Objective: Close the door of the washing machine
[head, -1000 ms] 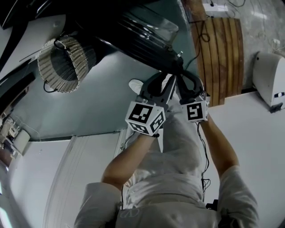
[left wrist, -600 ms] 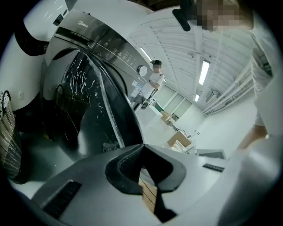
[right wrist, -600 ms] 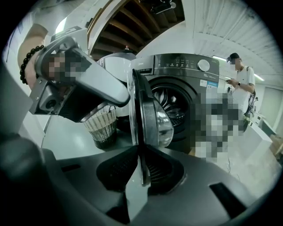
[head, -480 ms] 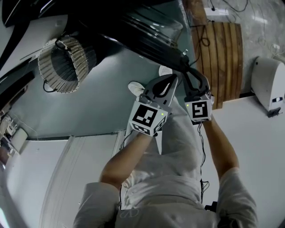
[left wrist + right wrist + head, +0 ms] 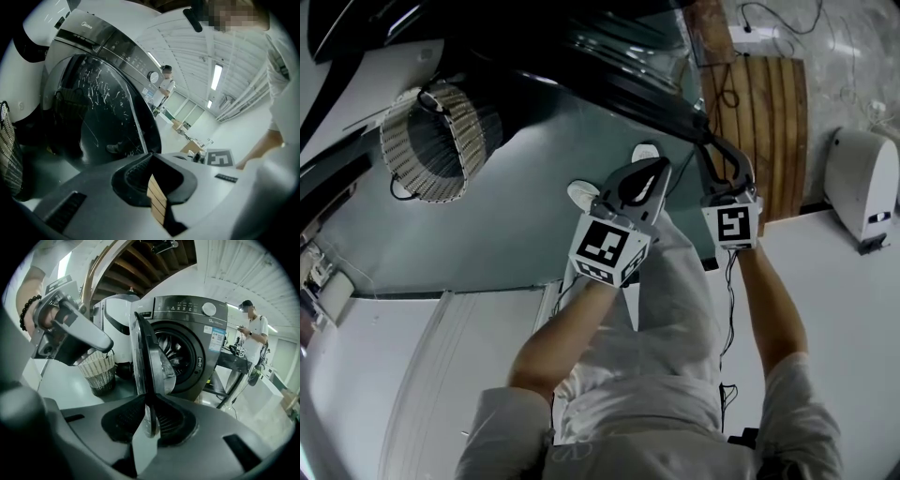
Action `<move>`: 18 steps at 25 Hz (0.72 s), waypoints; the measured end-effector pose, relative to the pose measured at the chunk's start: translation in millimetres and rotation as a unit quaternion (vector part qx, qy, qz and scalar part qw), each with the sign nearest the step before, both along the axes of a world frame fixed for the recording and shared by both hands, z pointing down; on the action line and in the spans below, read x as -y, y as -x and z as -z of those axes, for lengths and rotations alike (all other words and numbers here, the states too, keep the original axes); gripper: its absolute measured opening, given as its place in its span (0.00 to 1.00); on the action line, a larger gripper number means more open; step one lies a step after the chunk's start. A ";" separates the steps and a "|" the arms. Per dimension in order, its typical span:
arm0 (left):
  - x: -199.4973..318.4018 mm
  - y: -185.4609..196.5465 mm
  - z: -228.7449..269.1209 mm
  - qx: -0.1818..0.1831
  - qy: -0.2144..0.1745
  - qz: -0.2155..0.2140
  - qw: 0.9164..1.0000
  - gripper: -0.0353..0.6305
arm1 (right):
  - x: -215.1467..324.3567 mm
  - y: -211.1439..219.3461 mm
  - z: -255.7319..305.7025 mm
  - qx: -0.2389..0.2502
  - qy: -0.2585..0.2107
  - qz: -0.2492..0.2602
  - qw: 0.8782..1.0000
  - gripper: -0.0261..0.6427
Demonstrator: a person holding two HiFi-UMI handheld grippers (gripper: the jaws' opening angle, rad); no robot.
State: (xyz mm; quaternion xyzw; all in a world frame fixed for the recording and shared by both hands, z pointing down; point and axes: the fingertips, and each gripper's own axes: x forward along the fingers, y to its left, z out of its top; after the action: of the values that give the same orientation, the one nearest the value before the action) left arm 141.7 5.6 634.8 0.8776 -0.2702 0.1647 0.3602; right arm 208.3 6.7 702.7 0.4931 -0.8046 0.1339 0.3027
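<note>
- Door of the washing machine: swung wide open, edge-on in the right gripper view, round glass bulging toward the drum, rim caught between that gripper's pads.
- Far left on the floor: woven basket, just beside the machine and in front of a white unit.
- "Midea" legible on the curved control strip above the door in the left gripper view; small panel markings next to it unreadable.
- Left gripper: jaws pressed together with nothing between them, near the door's outer glass, contact impossible to judge; black-and-white marker cube turned to the head camera.
- Right gripper: clamped on the door's free edge, close beside the left one.
- On the machine's front, right of the drum opening: pale sticker, print too small to read; round dial above it.
- Underfoot: smooth grey-green floor, meeting a white surface nearer the person.
- Further right: slatted wooden panel lying flat, cables across it, then a white appliance.
- Room: large hall, white ribbed ceiling with strip lights, dark timber beams over the machine, a bystander at far right looking down at something in hand.
</note>
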 end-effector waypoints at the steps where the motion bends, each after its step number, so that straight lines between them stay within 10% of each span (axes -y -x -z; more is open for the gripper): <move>1: 2.3 -0.4 0.0 0.000 -0.001 0.001 1.000 0.06 | 2.8 -2.9 0.2 -0.002 -0.002 0.002 1.000 0.16; 18: 63.4 -38.4 6.3 -0.004 -0.072 -0.015 0.997 0.06 | 56.9 -47.3 -0.3 -0.025 -0.022 0.007 0.999 0.17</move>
State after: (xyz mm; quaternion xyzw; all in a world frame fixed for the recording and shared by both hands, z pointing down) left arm 180.0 -57.8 628.5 0.9060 -0.2664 0.1470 0.2943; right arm 255.6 -50.1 703.0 0.4970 -0.8031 0.1020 0.3125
